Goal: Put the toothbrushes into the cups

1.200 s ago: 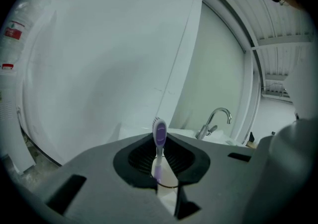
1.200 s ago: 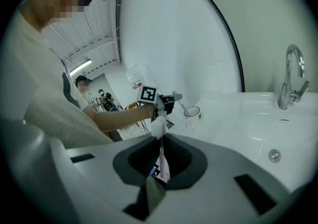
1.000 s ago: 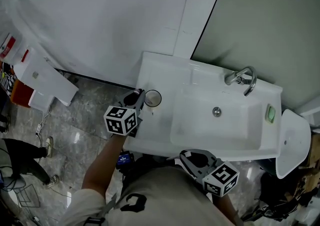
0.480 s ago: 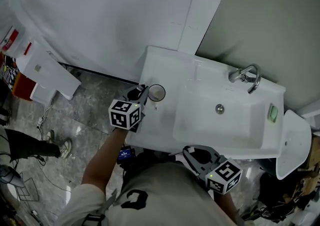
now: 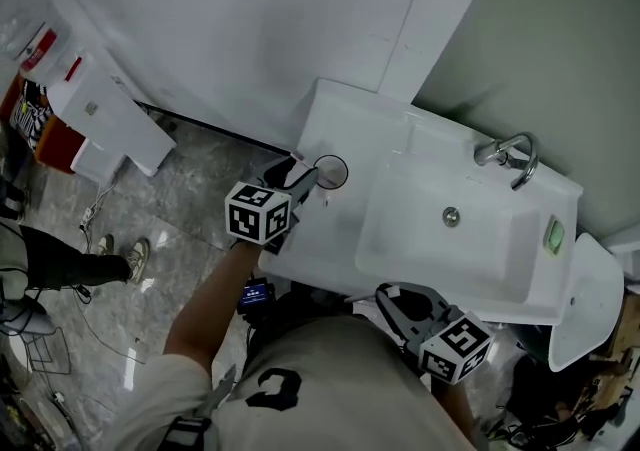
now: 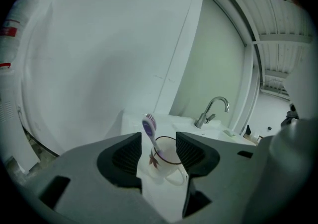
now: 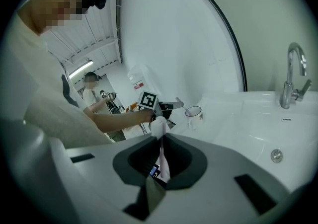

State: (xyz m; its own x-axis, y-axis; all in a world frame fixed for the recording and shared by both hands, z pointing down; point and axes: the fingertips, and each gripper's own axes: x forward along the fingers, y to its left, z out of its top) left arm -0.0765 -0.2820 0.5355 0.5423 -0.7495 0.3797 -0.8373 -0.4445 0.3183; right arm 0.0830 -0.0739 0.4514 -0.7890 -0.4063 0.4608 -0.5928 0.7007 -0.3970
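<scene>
A purple toothbrush (image 6: pixel 149 127) stands in the cup (image 6: pixel 168 162) on the sink (image 6: pixel 218 136) ledge. The left gripper (image 6: pixel 158 144) has just been opening and is spread around them. The right gripper (image 7: pixel 161 154) pinches a pink toothbrush (image 7: pixel 158 127).

The sink (image 5: pixel 400 239) gleams, glossy white and smooth, like glazed ceramic. The tap (image 5: pixel 510 154) is bright polished metal. The cup (image 6: pixel 166 161) is clear and shiny, glass or plastic, hard to say. The toothbrush (image 6: pixel 149 127) looks like smooth plastic. The floor (image 5: pixel 170 209) is polished grey stone, catching reflections.
</scene>
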